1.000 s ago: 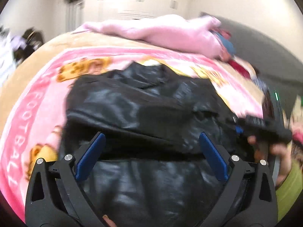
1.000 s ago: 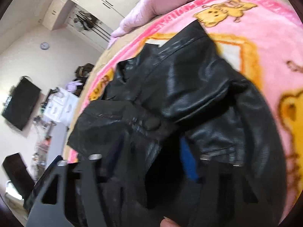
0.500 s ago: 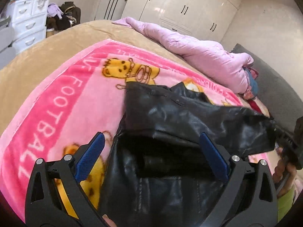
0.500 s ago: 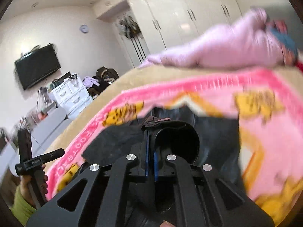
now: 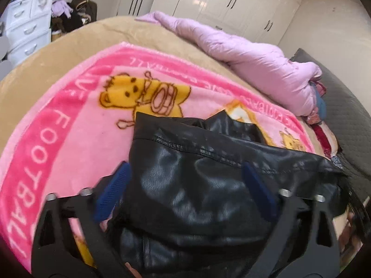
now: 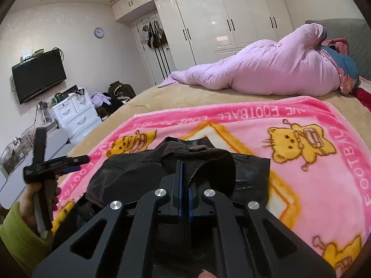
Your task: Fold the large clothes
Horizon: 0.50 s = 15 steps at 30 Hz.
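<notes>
jacket [image 5: 199,185]: black leather, heavy and slick, floppy, so grab seams or hems
right gripper [image 6: 184,185]: clamped on jacket edge
left gripper [image 5: 185,199]: wide, jaws just been closing around a jacket fold, not pinching

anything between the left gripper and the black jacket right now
Nothing visible. The left gripper hangs right over the black leather jacket on the pink blanket; its jaws have just been closing, with the leather bulging up between them. The right gripper is already shut on a jacket edge.
</notes>
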{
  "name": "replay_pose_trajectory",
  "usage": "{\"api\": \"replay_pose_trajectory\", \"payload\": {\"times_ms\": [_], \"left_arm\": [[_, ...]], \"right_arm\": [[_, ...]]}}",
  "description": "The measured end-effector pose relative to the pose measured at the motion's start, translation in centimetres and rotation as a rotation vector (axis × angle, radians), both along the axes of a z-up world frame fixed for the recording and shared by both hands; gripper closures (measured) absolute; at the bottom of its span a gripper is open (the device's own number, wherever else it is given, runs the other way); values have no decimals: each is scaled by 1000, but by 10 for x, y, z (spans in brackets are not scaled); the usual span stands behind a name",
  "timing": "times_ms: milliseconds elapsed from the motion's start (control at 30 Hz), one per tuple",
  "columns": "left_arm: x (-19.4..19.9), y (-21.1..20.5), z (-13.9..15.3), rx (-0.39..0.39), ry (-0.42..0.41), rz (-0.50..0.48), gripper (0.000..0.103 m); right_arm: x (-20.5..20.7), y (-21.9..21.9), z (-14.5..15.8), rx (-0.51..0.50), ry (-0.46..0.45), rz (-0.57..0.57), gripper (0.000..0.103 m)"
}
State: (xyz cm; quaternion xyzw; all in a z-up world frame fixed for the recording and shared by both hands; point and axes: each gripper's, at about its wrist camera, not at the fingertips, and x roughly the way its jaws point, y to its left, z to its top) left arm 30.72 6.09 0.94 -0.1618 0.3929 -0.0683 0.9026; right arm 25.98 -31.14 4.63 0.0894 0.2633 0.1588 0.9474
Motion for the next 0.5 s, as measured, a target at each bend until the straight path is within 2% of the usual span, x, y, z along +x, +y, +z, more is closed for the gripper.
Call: {"api": "replay_pose_trajectory", "payload": {"times_ms": [33, 200, 233, 500], "left_arm": [[6, -1, -4, 0, 15, -3, 38], [23, -14, -21, 54, 65, -32, 67], [25, -16, -25, 61, 77, -38, 70], [26, -31, -60, 138, 144, -77, 70]], "right_arm": [[0, 0, -1, -8, 2, -4, 100], [1, 2, -9, -40, 18, -21, 100], [1, 1, -10, -43, 24, -25, 100], [13, -1, -30, -72, 105, -68, 100]]}}
